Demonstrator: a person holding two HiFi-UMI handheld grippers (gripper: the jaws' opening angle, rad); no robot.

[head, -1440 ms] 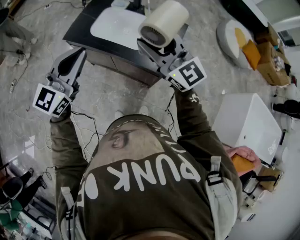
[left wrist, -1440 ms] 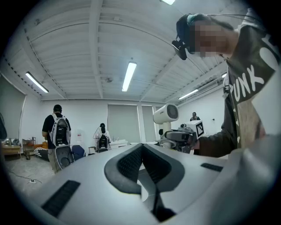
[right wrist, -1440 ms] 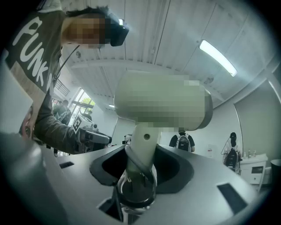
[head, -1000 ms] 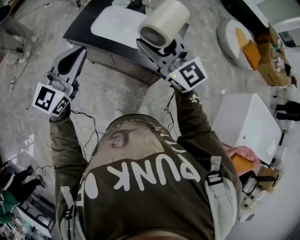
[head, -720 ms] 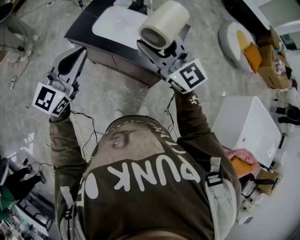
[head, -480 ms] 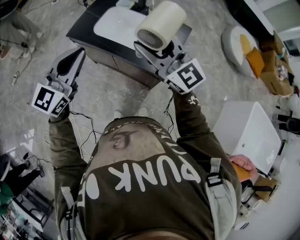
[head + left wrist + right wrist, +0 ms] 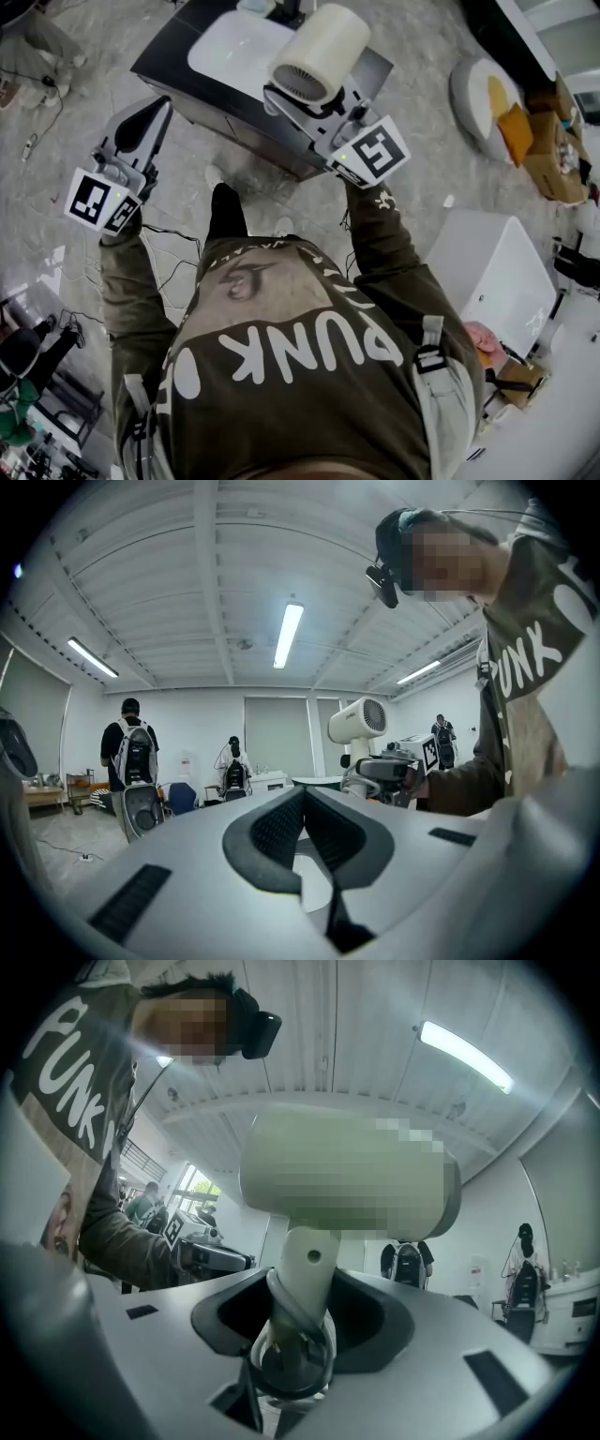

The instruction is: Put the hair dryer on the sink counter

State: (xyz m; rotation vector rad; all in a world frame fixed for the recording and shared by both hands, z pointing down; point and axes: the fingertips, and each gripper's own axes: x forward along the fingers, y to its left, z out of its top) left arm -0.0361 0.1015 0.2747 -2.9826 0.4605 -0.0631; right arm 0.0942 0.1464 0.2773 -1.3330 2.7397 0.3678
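The cream hair dryer [image 7: 315, 52] stands upright in my right gripper [image 7: 302, 101], whose jaws are shut on its handle [image 7: 305, 1274]; the barrel [image 7: 347, 1185] sits above the jaws. In the head view it hangs over the near edge of the black sink counter [image 7: 167, 66] with its white basin [image 7: 230, 45]. My left gripper [image 7: 150, 111] is off to the left of the counter, over the floor. Its pads [image 7: 281, 822] meet with nothing between them. From the left gripper view the hair dryer [image 7: 361, 722] shows at the right.
A faucet [image 7: 284, 9] stands behind the basin. A white box [image 7: 487, 267] sits on the floor at the right, with a round white cushion [image 7: 476, 89] and cardboard boxes [image 7: 548, 136] beyond. Cables [image 7: 173, 258] trail by my leg [image 7: 225, 211]. People with backpacks [image 7: 131, 752] stand far off.
I have stepped toward the counter: a leg now shows in front and the counter has drawn closer. Both grippers came along, the hair dryer still held in the right one.
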